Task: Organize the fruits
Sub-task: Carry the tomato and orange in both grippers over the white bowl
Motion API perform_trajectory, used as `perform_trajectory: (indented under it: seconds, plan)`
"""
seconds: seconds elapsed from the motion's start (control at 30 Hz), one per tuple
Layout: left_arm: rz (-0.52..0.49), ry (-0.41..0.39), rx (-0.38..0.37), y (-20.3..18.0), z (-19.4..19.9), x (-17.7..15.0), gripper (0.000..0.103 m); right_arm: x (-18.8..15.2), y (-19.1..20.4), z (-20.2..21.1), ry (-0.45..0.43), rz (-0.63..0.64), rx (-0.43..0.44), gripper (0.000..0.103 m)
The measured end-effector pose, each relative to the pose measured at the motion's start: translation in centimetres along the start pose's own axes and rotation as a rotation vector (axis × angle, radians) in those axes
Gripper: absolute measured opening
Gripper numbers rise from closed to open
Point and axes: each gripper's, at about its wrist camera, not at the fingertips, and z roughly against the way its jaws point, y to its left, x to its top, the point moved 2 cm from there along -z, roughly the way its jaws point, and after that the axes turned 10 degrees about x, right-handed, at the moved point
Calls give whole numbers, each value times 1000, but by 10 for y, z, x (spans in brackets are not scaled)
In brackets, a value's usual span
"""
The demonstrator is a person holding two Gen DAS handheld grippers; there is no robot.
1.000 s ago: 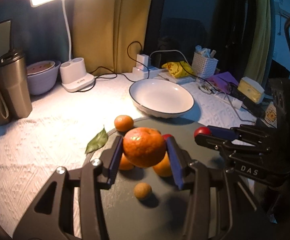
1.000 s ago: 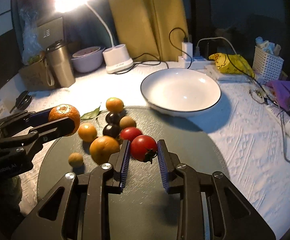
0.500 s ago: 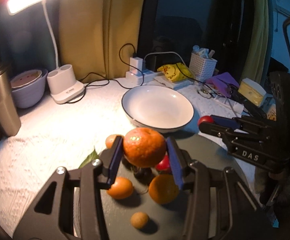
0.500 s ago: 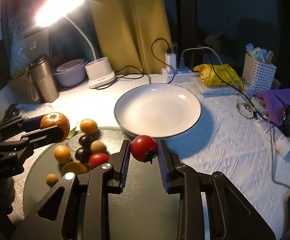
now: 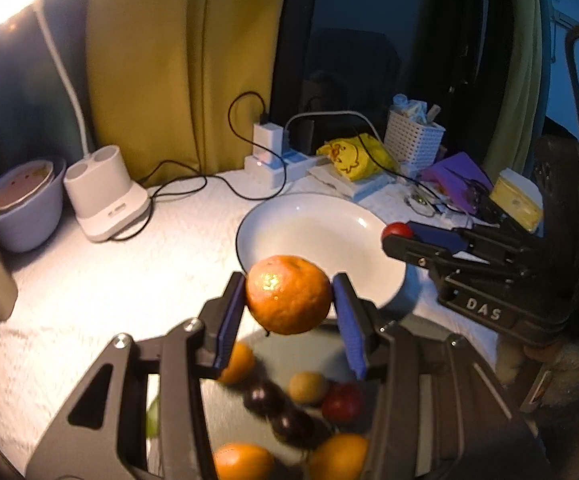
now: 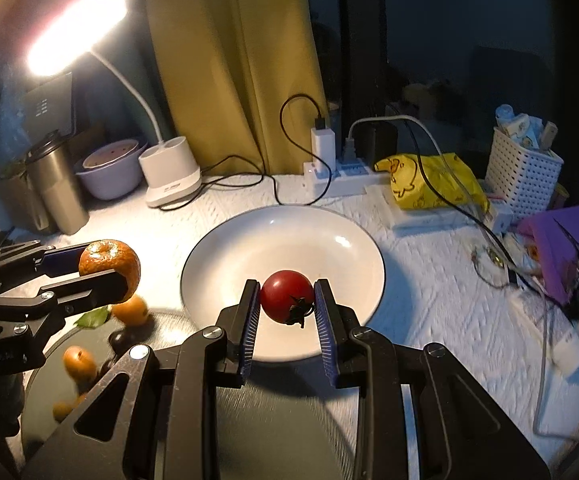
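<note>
While the left gripper [image 5: 288, 304] holds a big orange mandarin [image 5: 288, 294] between its blue pads, the right gripper [image 6: 286, 304] is closed on a red tomato [image 6: 287, 296] with a dark stem. Both fruits are in the air: the tomato is above the near part of the white plate [image 6: 249, 240], and the mandarin is just before the near rim of this plate, on its left side.

Below the grippers lies a dark round tray [image 6: 281, 420], which touches or nearly touches the plate. On its left part rest small orange fruits [image 6: 79, 362], dark plums [image 5: 263, 396], one brownish round fruit [image 5: 307, 387] and a second red tomato [image 5: 341, 402]. A green leaf [image 6: 93, 317] lies at the tray's edge.

Behind the plate stand a white power strip [image 6: 341, 174] with chargers and cables, a yellow bag [image 6: 429, 182], a white basket [image 6: 523, 170] and purple things [image 6: 561, 244]. To the left are a lit desk lamp [image 6: 169, 176], a pale bowl [image 6: 111, 172] and a steel tumbler [image 6: 59, 188]. A white textured cloth [image 6: 429, 300] covers the table; a yellow curtain [image 6: 233, 60] hangs in the dark room behind.
</note>
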Motion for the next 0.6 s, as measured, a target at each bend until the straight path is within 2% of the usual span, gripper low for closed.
perform_trajectory:
  seconds: [0.27,0.6]
  plan:
    - [18,65,-23,0,-41,17,46,15,-17,-38,27,-46,15,30]
    - [34,132,-51,-1,-73,20,46,19,-33,-71,86,-115,35,30]
